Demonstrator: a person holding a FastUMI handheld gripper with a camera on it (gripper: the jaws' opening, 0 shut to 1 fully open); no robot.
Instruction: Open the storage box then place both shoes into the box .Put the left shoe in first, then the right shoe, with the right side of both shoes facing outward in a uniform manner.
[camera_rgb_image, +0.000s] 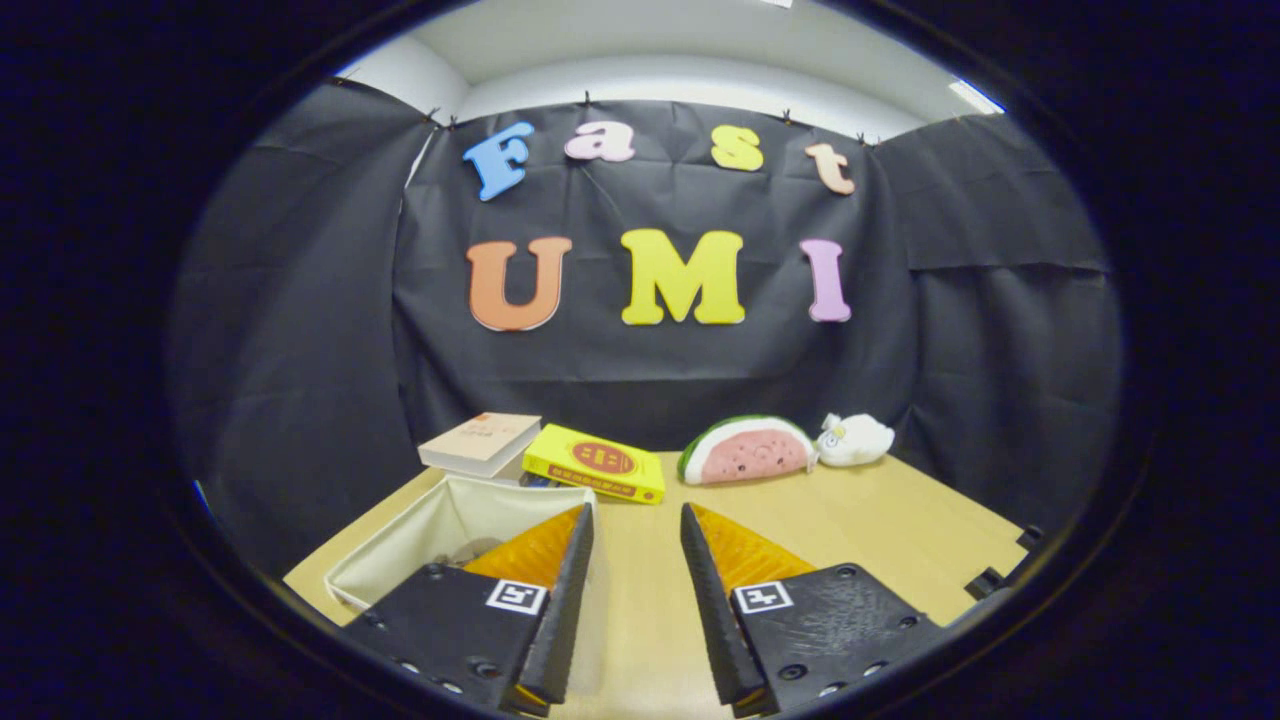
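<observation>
A cream fabric storage box (440, 520) stands open on the wooden table, just ahead of my left finger, which covers its near right corner. Something dark lies at its bottom, partly hidden by the finger; I cannot tell what it is. My gripper (637, 520) is open above the table, with only bare tabletop between its fingers.
Beyond the box lie a beige book (480, 443) and a yellow book (595, 463). A watermelon-slice plush (748, 452) and a small white plush (855, 438) sit by the black cloth wall. The table's right edge (985, 545) is near the right finger.
</observation>
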